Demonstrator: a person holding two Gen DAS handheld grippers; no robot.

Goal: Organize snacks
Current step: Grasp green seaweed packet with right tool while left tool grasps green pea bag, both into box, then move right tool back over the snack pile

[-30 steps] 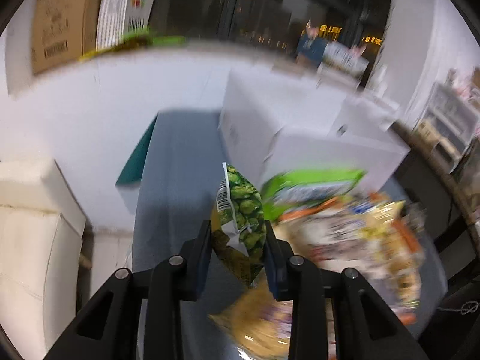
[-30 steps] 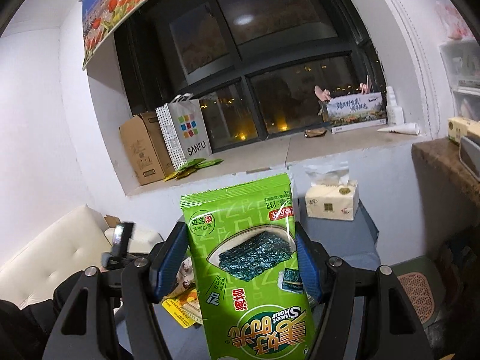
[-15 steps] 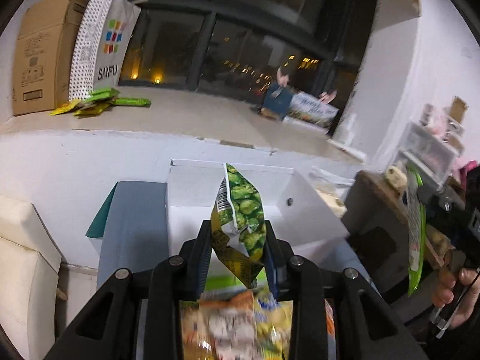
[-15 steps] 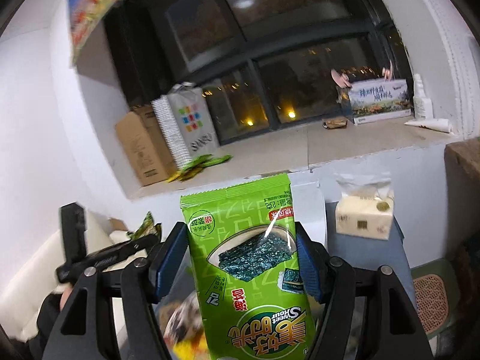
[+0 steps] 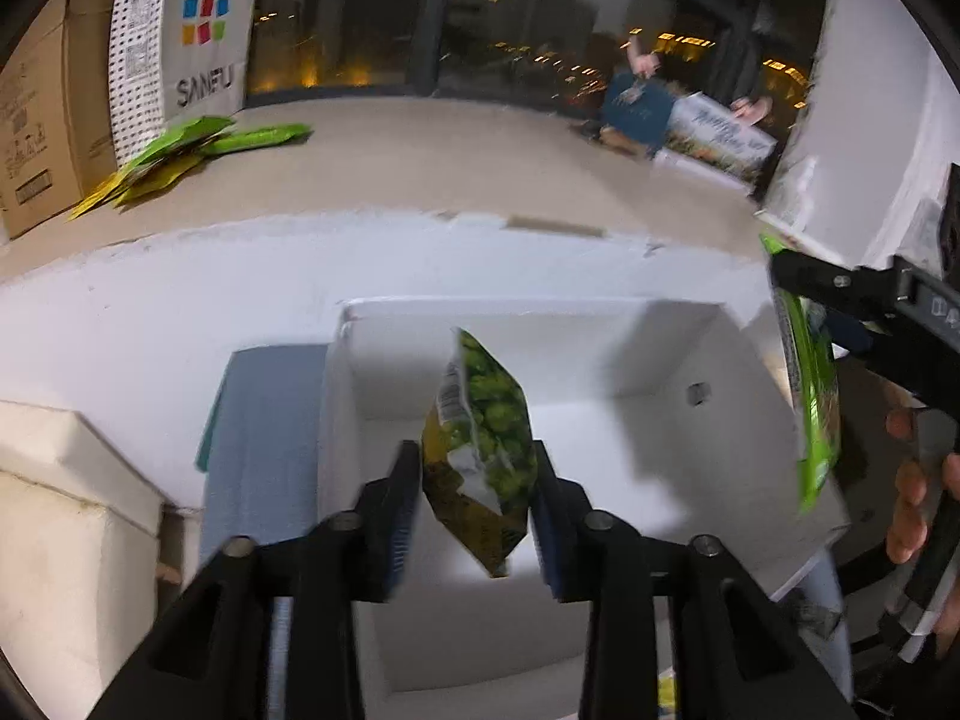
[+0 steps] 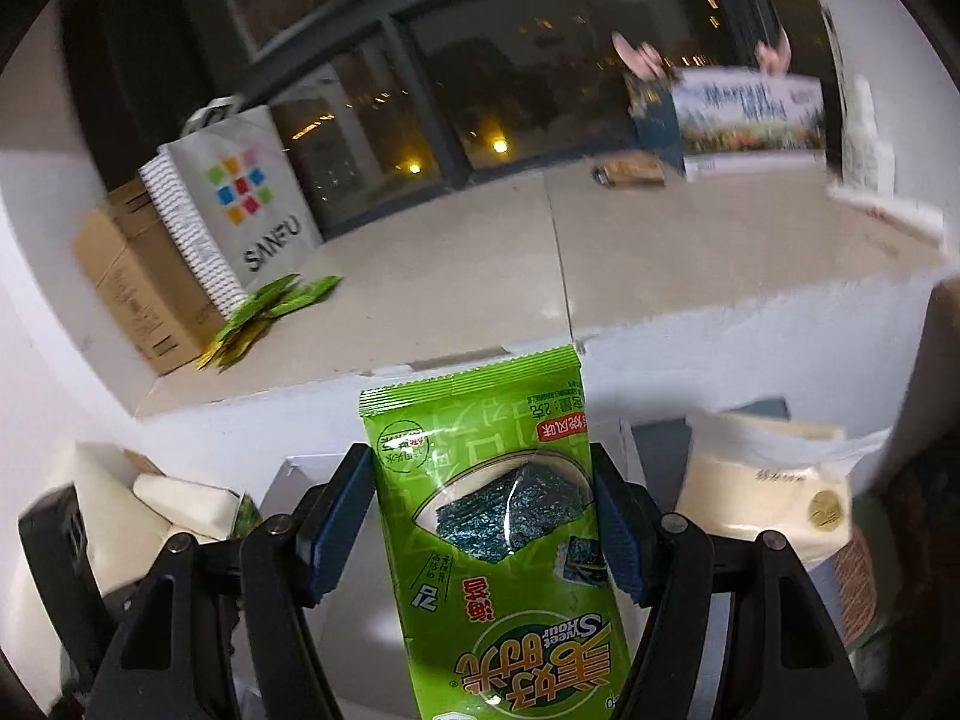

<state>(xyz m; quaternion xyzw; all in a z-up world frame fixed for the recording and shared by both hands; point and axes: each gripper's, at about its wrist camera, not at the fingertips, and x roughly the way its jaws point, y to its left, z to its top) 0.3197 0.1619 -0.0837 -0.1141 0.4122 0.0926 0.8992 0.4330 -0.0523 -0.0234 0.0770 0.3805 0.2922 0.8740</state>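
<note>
My left gripper point(image 5: 474, 468) is shut on a small green pea snack bag point(image 5: 480, 450) and holds it above the open white box point(image 5: 630, 360). My right gripper point(image 6: 480, 498) is shut on a flat green seaweed snack packet point(image 6: 498, 510). That packet also shows edge-on at the right of the left wrist view point(image 5: 810, 396), beside the box's right wall. The box's inside looks bare where it shows. The left gripper's body shows at the lower left of the right wrist view point(image 6: 54, 546).
A window sill point(image 5: 420, 156) runs behind the box, with a cardboard box point(image 5: 36, 102), a SANFU paper bag point(image 5: 180, 30) and green packets point(image 5: 180, 150). A tissue box point(image 6: 768, 498) stands at right. A cream sofa point(image 5: 60, 540) is at left.
Both grippers have moved forward with their packets. The left one left the snack pile and now hangs over the open white box; the right one has come beside it.
</note>
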